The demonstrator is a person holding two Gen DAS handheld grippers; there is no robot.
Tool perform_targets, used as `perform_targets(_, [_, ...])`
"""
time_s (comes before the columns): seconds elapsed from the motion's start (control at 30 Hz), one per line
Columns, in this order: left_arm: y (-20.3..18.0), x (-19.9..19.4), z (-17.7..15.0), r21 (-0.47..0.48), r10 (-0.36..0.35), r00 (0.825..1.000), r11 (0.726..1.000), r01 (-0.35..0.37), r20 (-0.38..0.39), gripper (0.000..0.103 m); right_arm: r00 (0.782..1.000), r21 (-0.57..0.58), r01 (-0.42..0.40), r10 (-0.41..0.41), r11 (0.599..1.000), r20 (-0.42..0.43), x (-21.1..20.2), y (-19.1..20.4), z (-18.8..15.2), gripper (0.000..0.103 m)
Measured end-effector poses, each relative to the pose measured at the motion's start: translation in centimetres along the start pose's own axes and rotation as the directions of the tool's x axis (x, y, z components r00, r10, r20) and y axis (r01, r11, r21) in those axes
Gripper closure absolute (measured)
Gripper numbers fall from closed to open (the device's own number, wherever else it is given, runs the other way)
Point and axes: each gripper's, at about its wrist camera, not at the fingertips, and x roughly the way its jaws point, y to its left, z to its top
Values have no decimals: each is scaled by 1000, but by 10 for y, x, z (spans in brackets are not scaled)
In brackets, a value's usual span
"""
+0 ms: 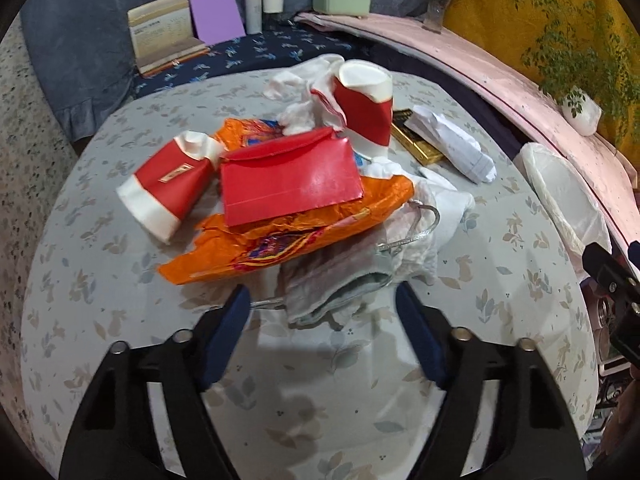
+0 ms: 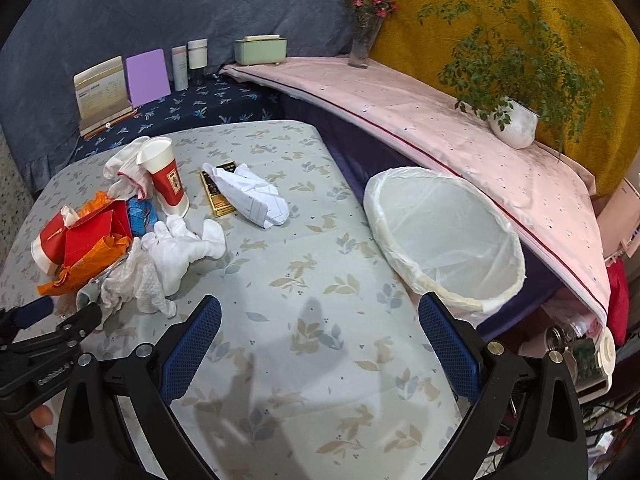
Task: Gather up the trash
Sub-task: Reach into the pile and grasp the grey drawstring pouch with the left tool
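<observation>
A trash pile lies on the floral table (image 1: 500,280): a red envelope (image 1: 290,176) on an orange wrapper (image 1: 288,236), a crushed red cup (image 1: 164,188) on its side, an upturned red cup (image 1: 366,108), a grey pouch (image 1: 340,280), white cloths, a gold box (image 1: 418,140) and crumpled paper (image 1: 452,144). My left gripper (image 1: 322,304) is open, its fingers either side of the grey pouch's near end. My right gripper (image 2: 320,320) is open and empty over bare table, between the pile (image 2: 120,248) and a white-lined bin (image 2: 444,236).
The bin stands at the table's right edge beside a pink-covered ledge (image 2: 460,120) with a potted plant (image 2: 514,124) and a flower vase (image 2: 364,44). A calendar (image 2: 102,92), purple card, two bottles and a green box (image 2: 260,50) stand at the back.
</observation>
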Motion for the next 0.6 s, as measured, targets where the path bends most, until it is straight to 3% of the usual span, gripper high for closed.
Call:
perform_targets(0.13, [4,3,1,-13,-46,999,999,45,-22,58,1000,-6,-18,18,1000,-18,12,7,4,14])
perform_targets(0.2, [7,2,3,-15,-65,997,998,64,-28,79,999,-5,-36,36,999,-34,19,13,6,19])
perform_targets(0.3, [10,-1,4,-11,-86,996,996,86,-34,97,995,-9,-89,88,996,-54,27,26,7,29])
perform_targets(0.47, [19,-11,4,-21,-91,996,996,91,-17,100,982,-64,-177,171,982,-85,32,57,4,44])
perform_targets(0.6, [27,-15,6,-33,-94,996,995,94,-11,100,969,-105,-237,227,966,-95,29,81,0,45])
